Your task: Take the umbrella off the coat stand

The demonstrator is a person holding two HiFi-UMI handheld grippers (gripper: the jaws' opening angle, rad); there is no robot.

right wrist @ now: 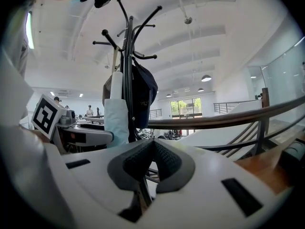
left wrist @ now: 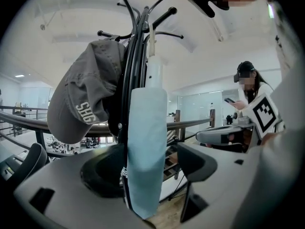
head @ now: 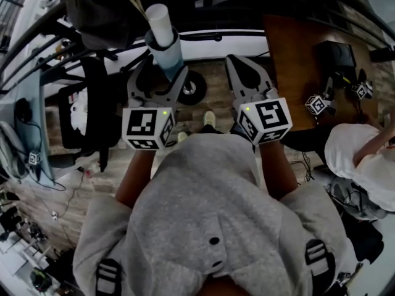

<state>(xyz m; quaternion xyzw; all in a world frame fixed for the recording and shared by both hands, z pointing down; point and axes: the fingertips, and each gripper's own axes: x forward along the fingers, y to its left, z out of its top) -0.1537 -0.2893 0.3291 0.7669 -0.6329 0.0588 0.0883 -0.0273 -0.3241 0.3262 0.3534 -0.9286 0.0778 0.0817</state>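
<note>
**Umbrella between the left claw's jaws, not yet gripped**

The left claw (left wrist: 148, 173) stands wide. The folded pale-blue umbrella (left wrist: 147, 137) hangs between its jaws. The right-hand pad is clearly apart from the fabric. The left-hand pad lies close beside it, but I see no squeeze.

The umbrella is on the coat stand (left wrist: 129, 61), flat against the black pole. Its long axis is upright, with the white upper end (left wrist: 153, 68) up among the hooks. I cannot make out which hook carries it.

A grey cap (left wrist: 81, 104) hangs on the stand just beside the umbrella, on the side away from the right claw.

The right claw (right wrist: 152, 163) has its pads pressed together on nothing. From it the umbrella lies off to the left, well apart.

My judgement is that the left claw is the working one. The jaws already straddle the upright sleeve crosswise, so the next move calls for closing in place and then lifting along the pole. The risk I see is snagging the cap or the pole's straps.
</note>
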